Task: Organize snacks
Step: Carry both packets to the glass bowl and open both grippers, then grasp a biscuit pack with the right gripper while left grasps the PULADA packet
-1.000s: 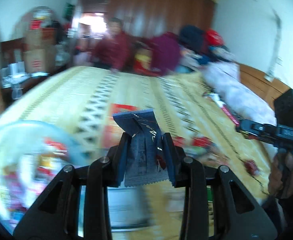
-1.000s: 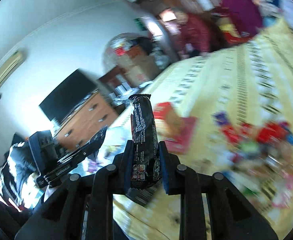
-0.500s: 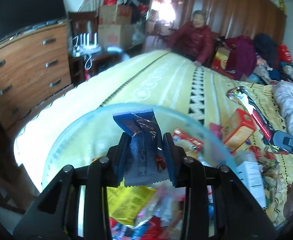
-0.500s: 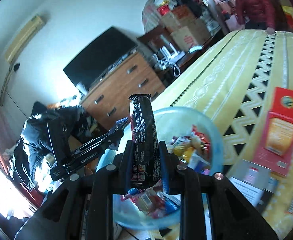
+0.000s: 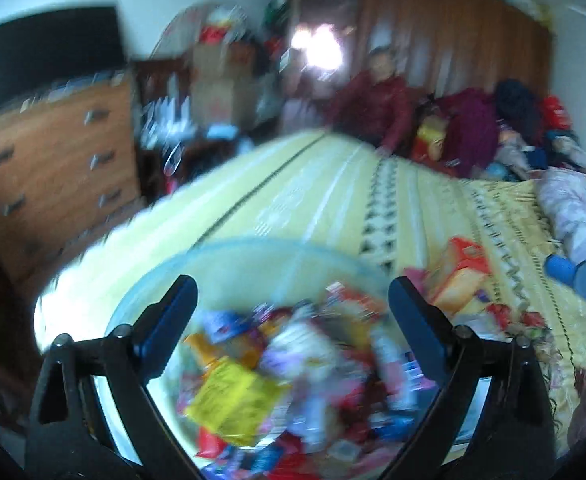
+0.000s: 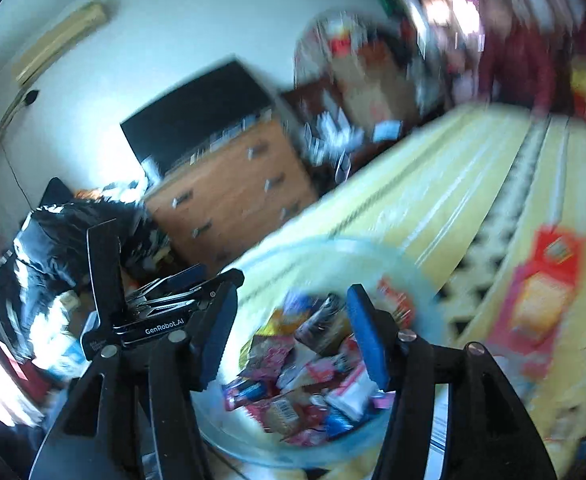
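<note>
A pale blue see-through bowl (image 5: pixel 253 245) heaped with mixed snack packets (image 5: pixel 237 392) sits on the yellow bedspread (image 5: pixel 333 200). My left gripper (image 5: pixel 291 296) hovers over it, jaws opening wide, with nothing between them. In the right wrist view the same bowl (image 6: pixel 333 245) lies under my right gripper (image 6: pixel 293 292), whose jaws are opening too. A dark snack bar (image 6: pixel 321 324) lies tilted on the pile below, clear of both pads. The left gripper's black body (image 6: pixel 153 312) shows at the bowl's left side. The picture is blurred.
A red and orange box (image 5: pixel 461 268) lies on the bedspread right of the bowl, with loose snacks (image 5: pixel 513 320) beyond it. A wooden chest of drawers (image 5: pixel 53 168) stands left of the bed. A person in red (image 5: pixel 377 108) is at the bed's far end.
Both grippers have let go: the blue packet has left the left jaws and the dark bar the right jaws, and both pairs of jaws have spread apart over the bowl.
</note>
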A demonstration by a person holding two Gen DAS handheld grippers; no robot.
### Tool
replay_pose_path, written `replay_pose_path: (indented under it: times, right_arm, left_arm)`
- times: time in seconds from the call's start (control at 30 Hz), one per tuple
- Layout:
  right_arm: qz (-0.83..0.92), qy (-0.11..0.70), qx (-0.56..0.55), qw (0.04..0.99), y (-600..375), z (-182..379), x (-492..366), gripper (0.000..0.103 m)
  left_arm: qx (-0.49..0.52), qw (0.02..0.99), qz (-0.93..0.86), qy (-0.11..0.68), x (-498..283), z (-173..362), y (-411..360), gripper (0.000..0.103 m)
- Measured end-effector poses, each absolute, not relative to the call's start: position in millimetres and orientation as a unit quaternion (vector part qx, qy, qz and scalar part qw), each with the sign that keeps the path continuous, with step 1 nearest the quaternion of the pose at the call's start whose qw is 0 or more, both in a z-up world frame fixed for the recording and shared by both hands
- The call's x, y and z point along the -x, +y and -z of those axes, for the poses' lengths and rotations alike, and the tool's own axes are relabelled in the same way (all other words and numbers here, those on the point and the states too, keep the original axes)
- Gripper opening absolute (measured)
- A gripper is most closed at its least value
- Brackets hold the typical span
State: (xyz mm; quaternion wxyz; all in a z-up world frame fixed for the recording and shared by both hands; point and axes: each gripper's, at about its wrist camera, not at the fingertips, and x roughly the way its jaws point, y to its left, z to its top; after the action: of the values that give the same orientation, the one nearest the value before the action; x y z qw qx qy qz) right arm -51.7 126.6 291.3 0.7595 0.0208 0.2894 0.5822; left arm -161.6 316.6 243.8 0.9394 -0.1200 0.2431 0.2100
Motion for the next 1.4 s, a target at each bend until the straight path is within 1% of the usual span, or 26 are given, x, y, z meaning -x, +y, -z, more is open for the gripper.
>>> replay_pose_path:
  times: [0.07,0.1,0.17,0.2,0.23,0.27,0.33,0.4,0.47,0.53,0.6,0.7,0.87,0.97,1.0,1.1,1.23,1.3,1.33,1.37,1.4]
  right_arm:
    - [-0.562,0.21,-0.013,0.8,81.3,-309.8,80.9,0.085]
    - [-0.55,0.167,-0.011,0.818,53.5,-314.8,97.1,0.102]
    - [-0.528,0.11,-0.013,0.842,4.7,-311.1,121.7,0.103]
    - [-0.513,0.111,-0.006,0.851,-14.8,-304.7,128.6,0.103]
    - [-0.496,0.136,0.004,0.858,-30.9,-294.1,130.4,0.103]
    - [-0.483,0.187,0.015,0.855,-48.9,-275.7,127.1,0.103]
    - [-0.469,0.254,0.021,0.846,-83.8,-239.2,120.5,0.103]
    - [-0.419,0.306,0.032,0.854,-128.4,-193.4,112.0,0.101]
    - [-0.366,0.361,0.026,0.857,-167.9,-151.0,97.7,0.095]
    - [-0.338,0.39,0.025,0.856,-188.1,-122.9,83.8,0.083]
    - [-0.333,0.424,0.008,0.842,-194.6,-98.0,60.0,0.079]
    - [-0.367,0.45,0.007,0.814,-180.4,-76.3,25.0,0.079]
    - [-0.383,0.473,0.04,0.793,-144.0,-47.0,-20.9,0.079]
    - [-0.398,0.496,0.058,0.769,-128.4,-26.2,-32.2,0.078]
    - [-0.402,0.5,0.061,0.765,-126.4,-21.4,-33.2,0.075]
    - [-0.4,0.495,0.039,0.77,-135.3,-24.8,-33.5,0.052]
    - [-0.397,0.469,0.006,0.789,-159.9,-48.0,-19.7,0.052]
    - [-0.385,0.458,-0.003,0.801,-174.1,-59.7,-9.4,0.052]
    - [-0.376,0.451,-0.004,0.809,-183.2,-65.0,-2.8,0.052]
    - [-0.37,0.45,-0.01,0.813,-190.1,-69.0,0.4,0.052]
    - [-0.365,0.451,-0.02,0.814,-197.6,-70.7,3.3,0.052]
  left_arm:
    - [0.091,0.957,-0.181,0.208,164.2,-264.5,282.0,0.103]
    - [0.073,0.965,-0.16,0.193,164.3,-275.0,258.0,0.103]
    - [0.055,0.975,-0.124,0.178,163.0,-287.0,228.0,0.103]
    - [0.055,0.979,-0.09,0.172,160.6,-291.7,206.9,0.103]
    - [0.06,0.981,-0.063,0.173,158.5,-292.7,195.5,0.103]
    - [0.067,0.981,-0.028,0.178,154.2,-292.1,178.8,0.103]
    - [0.079,0.976,0.027,0.2,145.3,-283.1,151.8,0.103]
    - [0.093,0.964,0.077,0.236,132.8,-263.8,123.9,0.103]
    - [0.092,0.955,0.099,0.263,123.0,-245.5,104.7,0.103]
    - [0.105,0.941,0.12,0.3,111.0,-222.2,91.8,0.103]
    - [0.12,0.926,0.135,0.331,102.1,-206.3,85.8,0.103]
    - [0.122,0.913,0.135,0.364,98.1,-188.3,81.2,0.103]
    - [0.107,0.894,0.145,0.41,105.3,-162.8,44.4,0.102]
    - [0.117,0.881,0.156,0.43,101.3,-148.2,34.7,0.102]
    - [0.122,0.877,0.16,0.437,97.6,-141.9,30.4,0.102]
    - [0.125,0.87,0.16,0.45,84.6,-125.7,22.3,0.102]
    - [0.119,0.869,0.142,0.459,63.1,-97.5,13.3,0.102]
    - [0.117,0.869,0.126,0.464,51.6,-81.6,12.6,0.097]
    - [0.117,0.867,0.111,0.472,45.0,-72.1,13.7,0.088]
    - [0.119,0.864,0.099,0.479,39.3,-63.3,15.4,0.077]
    - [0.117,0.863,0.089,0.483,36.0,-56.8,16.4,0.07]
